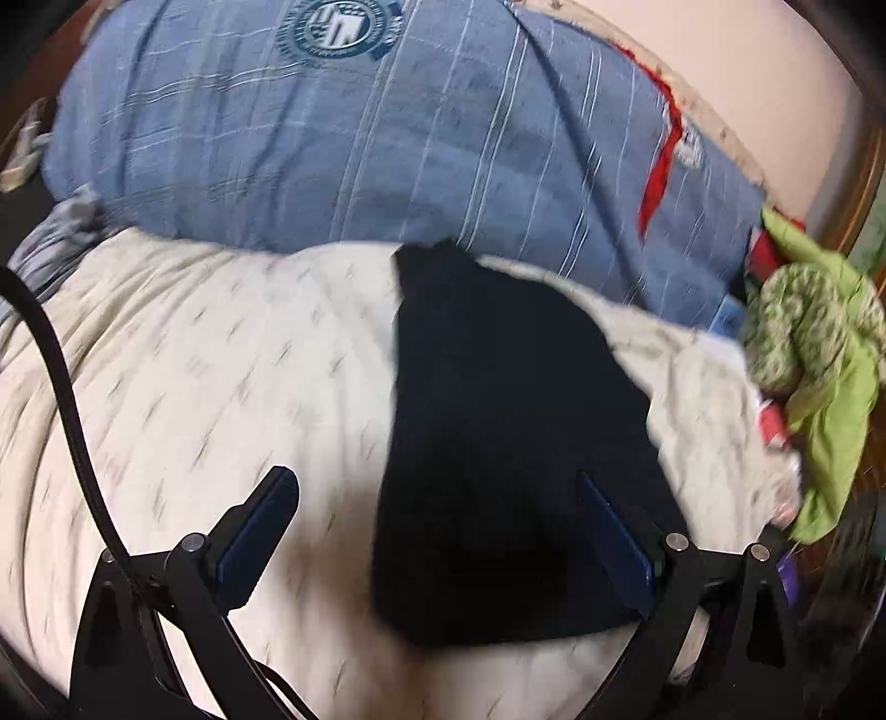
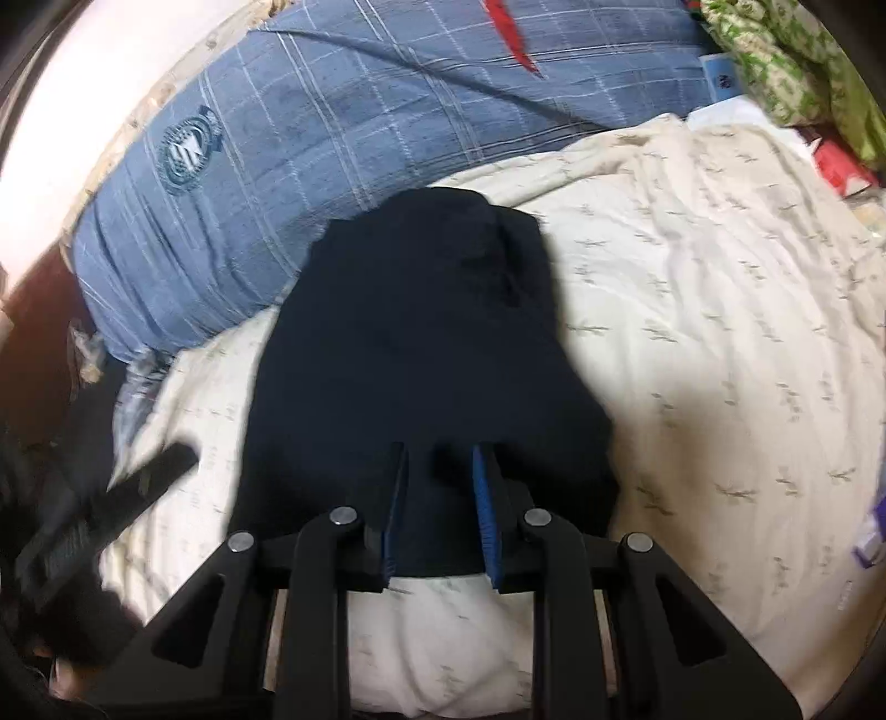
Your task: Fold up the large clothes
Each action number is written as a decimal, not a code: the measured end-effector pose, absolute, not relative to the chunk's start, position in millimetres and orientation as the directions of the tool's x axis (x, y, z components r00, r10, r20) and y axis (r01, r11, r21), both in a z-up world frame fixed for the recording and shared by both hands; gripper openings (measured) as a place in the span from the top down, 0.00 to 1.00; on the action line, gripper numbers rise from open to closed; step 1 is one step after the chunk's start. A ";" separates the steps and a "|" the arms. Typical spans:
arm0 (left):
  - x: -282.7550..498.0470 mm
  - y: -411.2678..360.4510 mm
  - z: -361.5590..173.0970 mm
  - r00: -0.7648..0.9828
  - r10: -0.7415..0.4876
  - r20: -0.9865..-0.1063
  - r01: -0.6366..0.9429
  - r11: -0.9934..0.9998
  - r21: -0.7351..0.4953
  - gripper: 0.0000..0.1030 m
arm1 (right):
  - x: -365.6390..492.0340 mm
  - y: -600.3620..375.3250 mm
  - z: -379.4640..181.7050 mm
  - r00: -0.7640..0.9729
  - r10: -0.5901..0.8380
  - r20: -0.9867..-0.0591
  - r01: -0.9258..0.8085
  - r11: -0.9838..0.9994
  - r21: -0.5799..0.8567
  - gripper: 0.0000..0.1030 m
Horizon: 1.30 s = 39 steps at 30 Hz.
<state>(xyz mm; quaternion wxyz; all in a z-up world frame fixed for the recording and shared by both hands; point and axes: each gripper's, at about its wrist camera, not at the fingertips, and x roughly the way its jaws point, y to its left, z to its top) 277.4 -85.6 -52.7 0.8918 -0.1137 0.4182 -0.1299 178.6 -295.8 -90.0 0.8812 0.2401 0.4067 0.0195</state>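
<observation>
Pillow and green cloth flank folded dark garment on sheet.

Nothing legible: only a round teal crest printed on the blue plaid pillow, lettering blurred.

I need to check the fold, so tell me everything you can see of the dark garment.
The dark garment is navy-black soft cloth, folded into a compact, tapering bundle. It lies flat on the cream patterned bedspread, its far end near the blue plaid pillow. Neither gripper clearly holds it.
</observation>
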 end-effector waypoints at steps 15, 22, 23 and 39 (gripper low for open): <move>411.0 -137.2 -150.9 0.289 -0.368 -0.884 0.218 0.924 -0.314 0.00 | 220.9 -247.2 -144.7 0.503 0.198 -0.841 0.087 0.957 0.277 0.86; 350.3 -86.9 -90.4 0.404 -0.462 -0.790 0.196 0.887 -0.419 0.10 | 180.4 -301.8 -117.9 0.593 0.224 -0.774 0.211 0.884 0.417 0.82; 329.6 -71.6 -87.5 0.404 -0.510 -0.759 0.167 0.857 -0.487 0.10 | 173.4 -307.8 -113.9 0.606 0.237 -0.760 0.218 0.869 0.444 0.70; 221.0 -38.5 -179.2 0.362 -0.889 -0.282 -0.199 0.223 -0.954 0.07 | 160.4 -316.3 -115.9 0.622 0.305 -0.721 0.305 0.754 0.582 0.44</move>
